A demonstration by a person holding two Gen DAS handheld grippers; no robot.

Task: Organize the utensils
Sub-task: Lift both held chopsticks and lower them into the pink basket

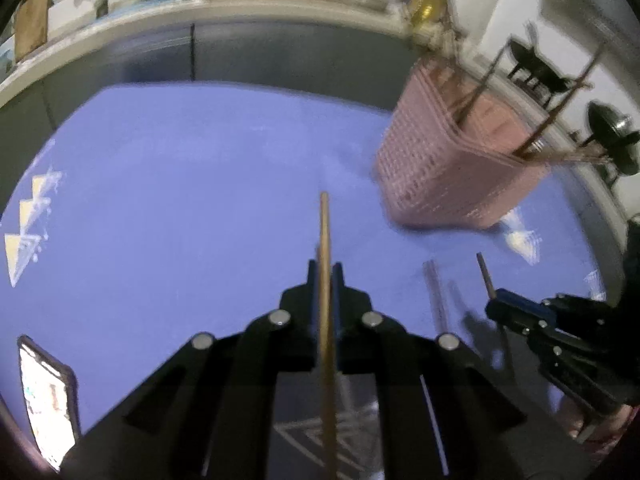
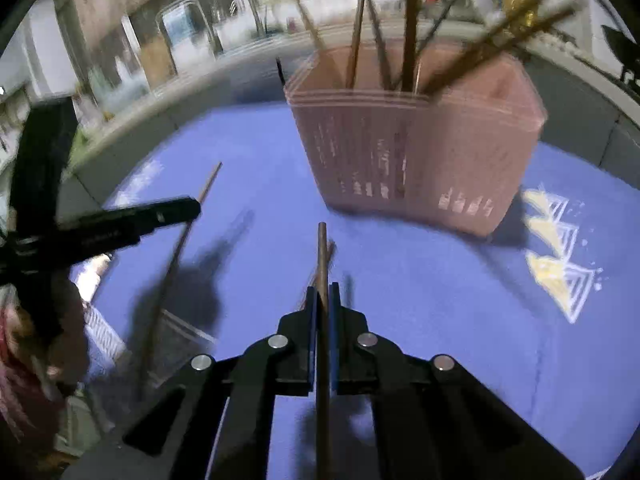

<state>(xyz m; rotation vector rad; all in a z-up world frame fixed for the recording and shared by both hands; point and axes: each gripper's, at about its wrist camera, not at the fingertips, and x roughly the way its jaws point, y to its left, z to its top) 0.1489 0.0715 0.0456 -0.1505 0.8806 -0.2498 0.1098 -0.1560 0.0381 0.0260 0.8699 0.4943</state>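
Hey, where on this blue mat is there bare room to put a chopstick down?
The mat is bare across its middle, between the phone and the pink basket. It is crowded inside the basket, full of upright sticks, and near the right gripper, where a loose stick lies.

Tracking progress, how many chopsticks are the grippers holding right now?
2: a light chopstick clamped in the left gripper, a darker chopstick clamped in the right gripper. Others stand in the pink basket.
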